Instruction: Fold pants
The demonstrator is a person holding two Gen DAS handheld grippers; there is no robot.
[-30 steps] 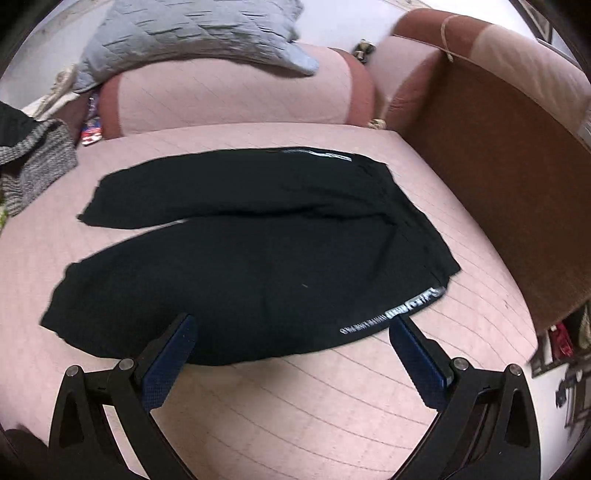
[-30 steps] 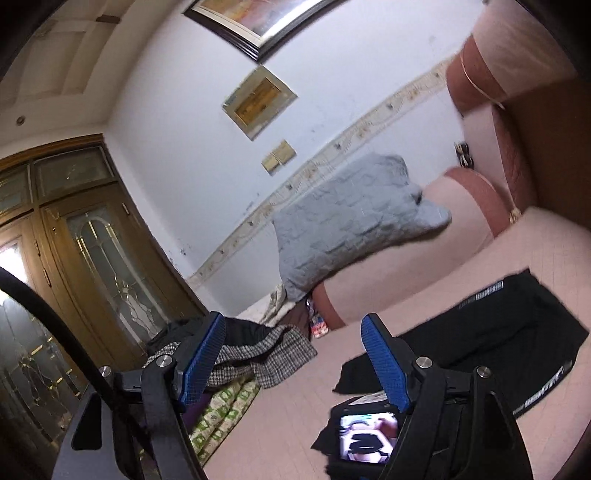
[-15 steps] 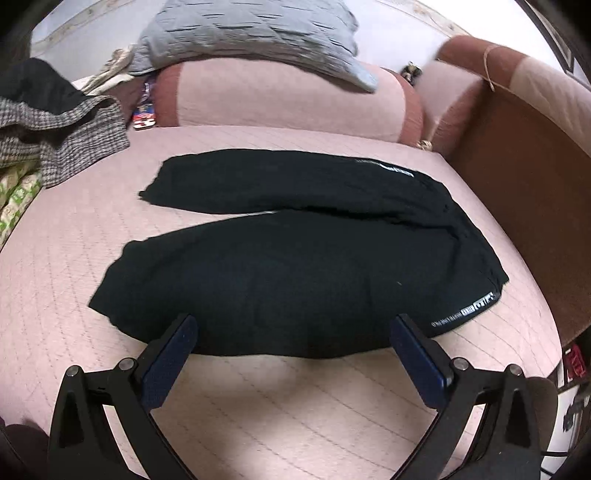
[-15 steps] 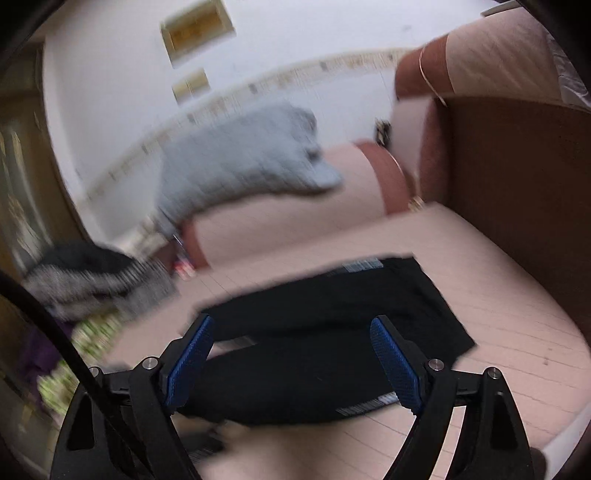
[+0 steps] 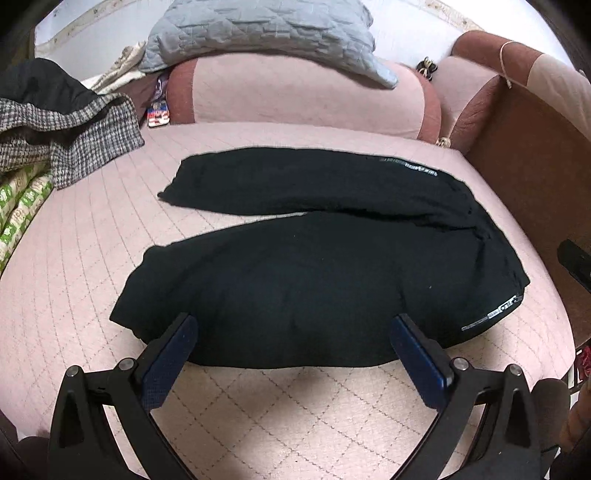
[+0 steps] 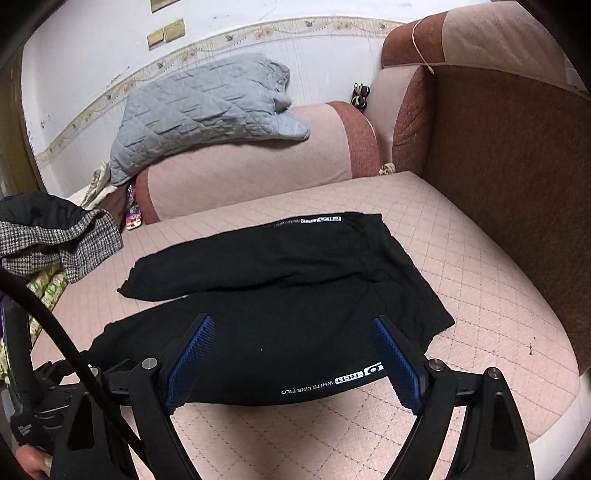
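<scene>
Black pants (image 5: 314, 280) lie flat on the pink quilted sofa seat (image 5: 295, 413). Their two legs spread toward the left and the waistband is at the right. My left gripper (image 5: 293, 325) hovers open over the near edge of the closer leg, with nothing between its blue pads. In the right wrist view the pants (image 6: 288, 295) show white lettering on the near hem. My right gripper (image 6: 293, 325) stands open wide just above that edge near the waist end, holding nothing.
A grey quilted pillow (image 5: 266, 33) rests on the pink bolster (image 5: 303, 96) at the back. A checked garment pile (image 5: 66, 129) and green patterned fabric (image 5: 18, 206) sit at the left. The brown sofa arm (image 5: 528, 177) walls the right side. A black cable (image 6: 55, 332) crosses the right wrist view.
The right gripper has tipped down from the wall and cabinet to the pants, sunk toward them, and its jaws stand a little wider. The left gripper slid leftward, so the pants sit further right.
</scene>
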